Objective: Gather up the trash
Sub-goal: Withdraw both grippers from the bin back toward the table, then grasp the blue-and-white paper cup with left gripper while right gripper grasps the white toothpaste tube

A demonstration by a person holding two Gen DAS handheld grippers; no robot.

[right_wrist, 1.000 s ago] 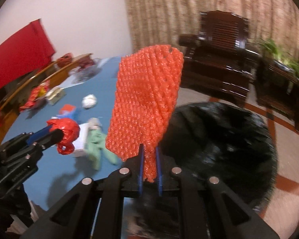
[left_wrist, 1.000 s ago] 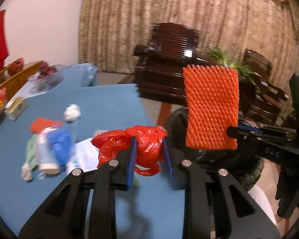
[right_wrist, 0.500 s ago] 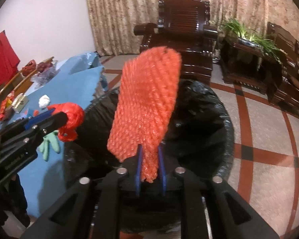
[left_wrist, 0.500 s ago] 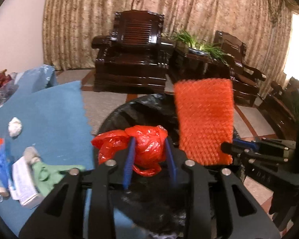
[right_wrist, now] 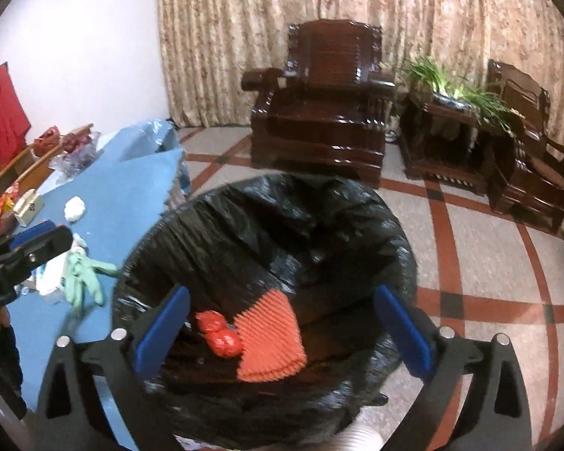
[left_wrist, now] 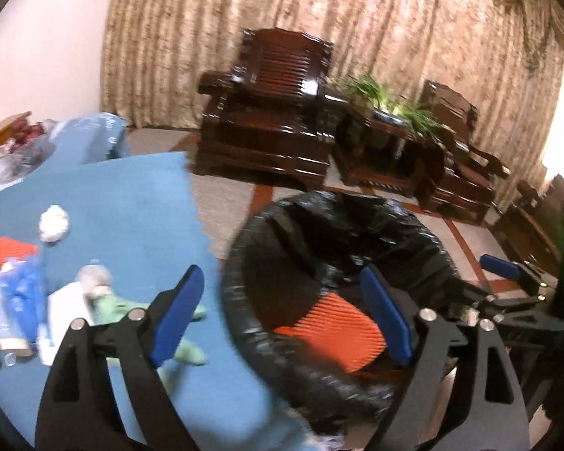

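A bin lined with a black bag [left_wrist: 342,206] [right_wrist: 282,195] stands beside the blue table [left_wrist: 131,203] [right_wrist: 131,191]. An orange foam net [left_wrist: 334,330] [right_wrist: 270,338] and a crumpled red plastic bag [right_wrist: 218,332] lie inside it. My left gripper [left_wrist: 282,315] is open and empty above the bin's near left rim. My right gripper [right_wrist: 282,334] is open and empty over the bin. Trash lies on the table: a green glove [left_wrist: 131,312] [right_wrist: 82,274], a white paper ball [left_wrist: 54,223] [right_wrist: 74,208], blue plastic [left_wrist: 24,297], an orange piece [left_wrist: 11,251].
Dark wooden armchairs [left_wrist: 270,112] [right_wrist: 327,101] and a plant stand [left_wrist: 383,127] [right_wrist: 447,131] stand on the tiled floor before the curtain. A small box [right_wrist: 28,206] and red snack wrappers [right_wrist: 0,206] lie at the table's far left.
Both grippers have opened. The red bag and the orange foam net have dropped from them into the bin.
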